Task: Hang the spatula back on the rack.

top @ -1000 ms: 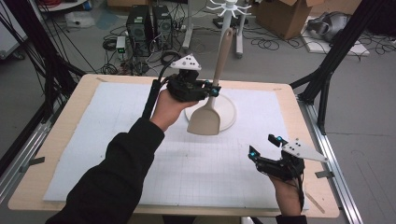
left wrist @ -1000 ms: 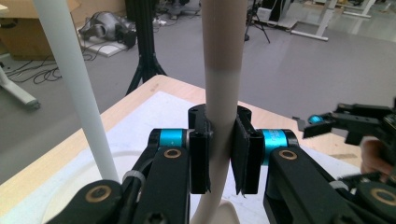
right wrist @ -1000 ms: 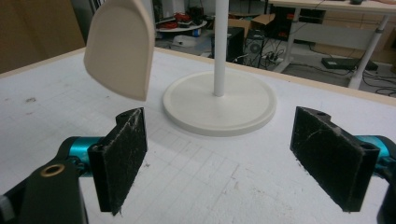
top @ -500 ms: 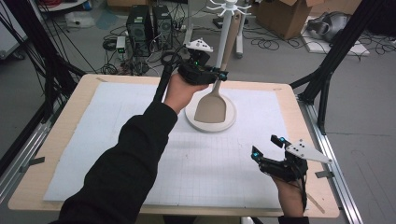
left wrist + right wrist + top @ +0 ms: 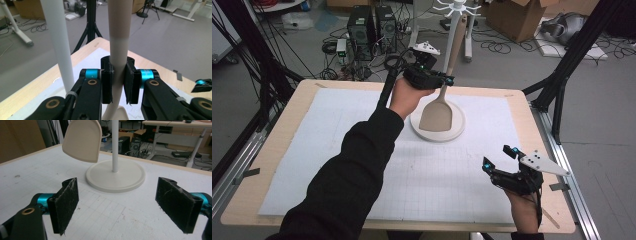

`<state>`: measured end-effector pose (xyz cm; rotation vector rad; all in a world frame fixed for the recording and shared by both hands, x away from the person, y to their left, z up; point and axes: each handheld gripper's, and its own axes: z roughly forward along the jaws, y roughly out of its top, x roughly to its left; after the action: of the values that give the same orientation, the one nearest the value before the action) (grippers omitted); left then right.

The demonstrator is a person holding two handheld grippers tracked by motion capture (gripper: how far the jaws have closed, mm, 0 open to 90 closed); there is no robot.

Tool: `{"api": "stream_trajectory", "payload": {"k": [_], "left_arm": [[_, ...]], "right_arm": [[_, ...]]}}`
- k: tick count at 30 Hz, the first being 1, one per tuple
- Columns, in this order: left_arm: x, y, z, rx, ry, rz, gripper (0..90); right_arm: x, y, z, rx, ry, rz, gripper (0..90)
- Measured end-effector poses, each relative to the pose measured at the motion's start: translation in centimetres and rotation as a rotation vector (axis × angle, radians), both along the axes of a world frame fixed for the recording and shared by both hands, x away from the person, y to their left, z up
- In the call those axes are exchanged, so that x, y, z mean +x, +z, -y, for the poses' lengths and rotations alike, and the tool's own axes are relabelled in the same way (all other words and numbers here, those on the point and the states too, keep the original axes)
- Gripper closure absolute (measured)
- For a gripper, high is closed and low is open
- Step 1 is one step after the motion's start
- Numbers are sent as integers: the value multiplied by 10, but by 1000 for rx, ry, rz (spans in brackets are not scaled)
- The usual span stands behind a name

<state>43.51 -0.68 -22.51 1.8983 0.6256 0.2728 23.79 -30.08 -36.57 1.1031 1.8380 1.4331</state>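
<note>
Two tongs work over a pale wooden counter (image 5: pixel 277 150) covered by a white gridded mat (image 5: pixel 422 180); no brand, label or writing can be read on anything in these frames.

Left tongs (image 5: pixel 446 80), upper centre of the high view, are pinching the handle of a beige spatula (image 5: pixel 438 112). In the left gripper view the black pads (image 5: pixel 107 82) press on both sides of the handle where it curves down toward the blade. That handle is two-toned: a darker tan upper length and a paler cream lower length. The blade is broad, flat and rounded at its corners, matte and unmarked. It hangs clear above the round white base (image 5: pixel 452 131) of a utensil stand, as the right gripper view shows, where the blade sits in the upper left of the frame, tilted, just beside the stand's thin white pole (image 5: pixel 115 147). In the high view the handle rises toward the hooked crown of the stand (image 5: pixel 455 7) at top centre.

Right tongs (image 5: pixel 501 156) rest low at the lower right of the high view, well apart from the stand, jaws spread wide with nothing between them. Their fuzzy black pads (image 5: pixel 65 202) frame the bare mat.

Several boxes, cables and computer towers (image 5: pixel 372 25) lie on the floor beyond the counter.
</note>
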Motion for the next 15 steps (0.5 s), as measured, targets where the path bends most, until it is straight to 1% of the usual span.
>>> {"api": "stream_trajectory", "payload": {"k": [1,4,6,7,9,10,11,12,13,14,15], "left_arm": [[0,-1,0,-1,1,2,784],[-1,-2,0,4,-17,14,784],[-2,-5,-2,-11,-20,24,782],[-2,-5,-2,-11,-20,24,779],[-2,-7,-5,-21,-36,20,777],[-3,-7,-7,-20,-47,23,732],[-5,-7,-9,-25,-53,26,732],[-7,-7,-12,-37,-54,29,673],[-9,-8,-16,-51,-56,37,585],[-11,-9,-19,-67,-56,41,549],[-18,-14,-29,-104,-72,47,499]], "right_arm": [[0,0,0,2,2,-2,180],[0,-1,-1,3,0,-5,180],[1,-1,0,3,0,-6,180],[1,-2,-1,5,0,-9,180],[1,-2,-1,1,1,-10,180],[1,-3,-1,-1,0,-15,180],[1,-3,-1,-1,0,-15,180],[1,-3,-1,-3,1,-14,180],[1,-4,-1,0,-2,-14,179],[1,-4,-2,1,-3,-14,180],[1,-4,-2,2,-4,-18,180]]}}
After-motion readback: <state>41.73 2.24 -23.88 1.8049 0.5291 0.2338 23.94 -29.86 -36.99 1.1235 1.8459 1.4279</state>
